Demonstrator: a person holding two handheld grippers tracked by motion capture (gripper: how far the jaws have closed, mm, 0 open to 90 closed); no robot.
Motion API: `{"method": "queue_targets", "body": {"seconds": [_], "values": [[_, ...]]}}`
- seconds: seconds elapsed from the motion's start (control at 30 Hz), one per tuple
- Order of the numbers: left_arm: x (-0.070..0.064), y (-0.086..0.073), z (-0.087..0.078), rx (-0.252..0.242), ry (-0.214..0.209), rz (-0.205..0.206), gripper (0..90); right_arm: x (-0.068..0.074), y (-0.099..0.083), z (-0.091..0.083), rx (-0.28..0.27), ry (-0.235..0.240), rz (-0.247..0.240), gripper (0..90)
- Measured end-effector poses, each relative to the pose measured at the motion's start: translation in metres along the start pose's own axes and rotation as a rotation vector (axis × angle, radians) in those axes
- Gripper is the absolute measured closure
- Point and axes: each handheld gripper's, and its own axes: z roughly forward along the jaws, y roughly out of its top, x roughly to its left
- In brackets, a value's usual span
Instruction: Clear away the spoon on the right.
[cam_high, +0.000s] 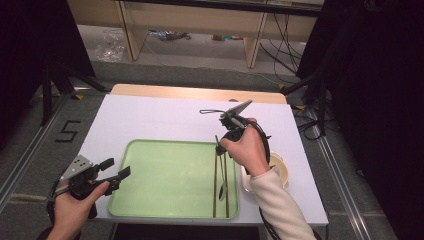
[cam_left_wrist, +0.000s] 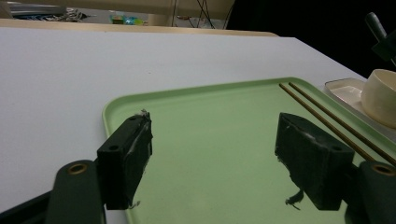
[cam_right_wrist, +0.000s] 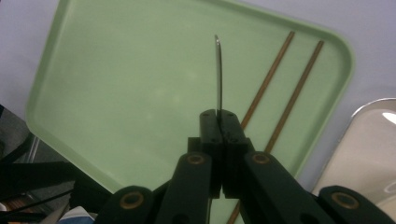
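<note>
L gripper (cam_high: 114, 172) hovers at the near-left edge of the green tray (cam_high: 165, 175), jaws wide apart w/ nothing between them. Mid-right, the R gripper (cam_right_wrist: 219, 122) has its jaws pinched tight on a thin metal utensil (cam_right_wrist: 218, 74), prob. a spoon seen edge-on, held over the tray just left of the two chopsticks (cam_right_wrist: 285, 88) lying along the tray's right side. Judging by looks: utensil is light, stiff, smooth, so likely slippery; a grip on the handle end suits it, though it may pivot in the pads. Right of the tray sit a cream bowl (cam_left_wrist: 380, 98) and a white dish (cam_left_wrist: 343, 88). Surface is a white tabletop (cam_high: 150, 117), flat, uncluttered; beyond it grey floor, wooden furniture, cables.
</note>
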Motion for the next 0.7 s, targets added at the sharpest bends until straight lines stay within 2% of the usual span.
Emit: {"method": "queue_targets", "body": {"seconds": [0.2, 0.23, 0.33, 0.37, 0.4, 0.47, 0.5, 0.6, 0.7], "values": [[0.0, 0.0, 0.0, 0.001, 0.001, 0.0, 27.0, 0.007, 0.002, 0.01, 0.021, 0.003, -0.002, 90.0], [0.0, 0.0, 0.0, 0.0, 0.001, 0.0, 27.0, 0.01, 0.002, 0.012, 0.029, -0.003, 0.015, 90.0], [0.0, 0.0, 0.0, 0.001, 0.002, -0.001, 27.0, 0.016, 0.002, 0.016, 0.019, 0.001, 0.013, 90.0], [0.0, 0.0, 0.0, 0.001, 0.001, 0.0, 27.0, 0.018, 0.003, 0.015, 0.045, -0.001, 0.023, 90.0], [0.0, 0.0, 0.0, 0.001, 0.001, 0.002, 27.0, 0.022, 0.003, 0.018, 0.06, 0.002, 0.055, 90.0], [0.0, 0.0, 0.0, 0.0, 0.002, 0.001, 27.0, 0.021, 0.003, 0.02, 0.052, 0.002, 0.043, 90.0], [0.0, 0.0, 0.0, 0.001, 0.002, 0.0, 27.0, 0.022, 0.004, 0.021, 0.066, 0.011, 0.052, 90.0], [0.0, 0.0, 0.0, 0.0, 0.001, 0.0, 27.0, 0.022, 0.005, 0.023, 0.067, 0.016, 0.05, 90.0], [0.0, 0.0, 0.0, 0.001, 0.002, 0.0, 27.0, 0.023, 0.007, 0.023, 0.076, 0.019, 0.071, 90.0]]}}
